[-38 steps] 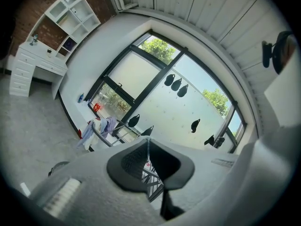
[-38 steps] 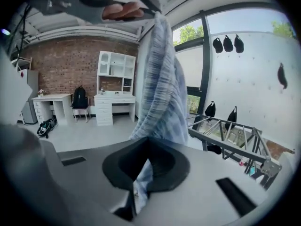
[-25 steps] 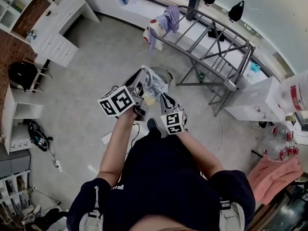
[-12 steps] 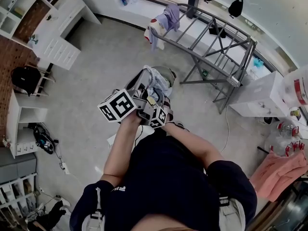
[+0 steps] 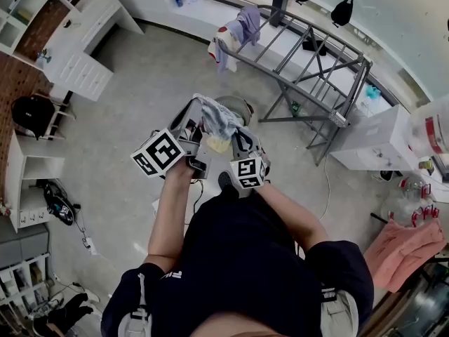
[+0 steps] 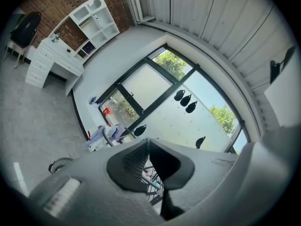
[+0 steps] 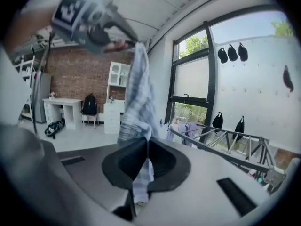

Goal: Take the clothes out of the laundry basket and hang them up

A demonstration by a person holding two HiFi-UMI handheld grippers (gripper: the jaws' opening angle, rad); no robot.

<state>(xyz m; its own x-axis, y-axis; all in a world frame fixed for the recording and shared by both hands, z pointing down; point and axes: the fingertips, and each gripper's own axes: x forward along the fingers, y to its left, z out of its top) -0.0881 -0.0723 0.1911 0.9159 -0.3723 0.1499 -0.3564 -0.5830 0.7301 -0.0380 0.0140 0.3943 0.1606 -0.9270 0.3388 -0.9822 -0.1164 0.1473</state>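
A grey floor (image 5: 140,97) fills the head view. A white desk (image 5: 84,41) stands at the upper left and a metal drying rack (image 5: 309,69) at the upper right, with a few clothes (image 5: 235,34) draped over its left end. At frame centre, above a round grey basket (image 5: 242,106), a pale blue checked garment (image 5: 219,120) hangs between both grippers. The left gripper (image 5: 198,111) has its jaws pressed together on the garment's top edge, which the right gripper view shows at its upper left. The right gripper (image 7: 145,140) has just been closing its jaws and now pinches the cloth lower down, with fabric showing between them.
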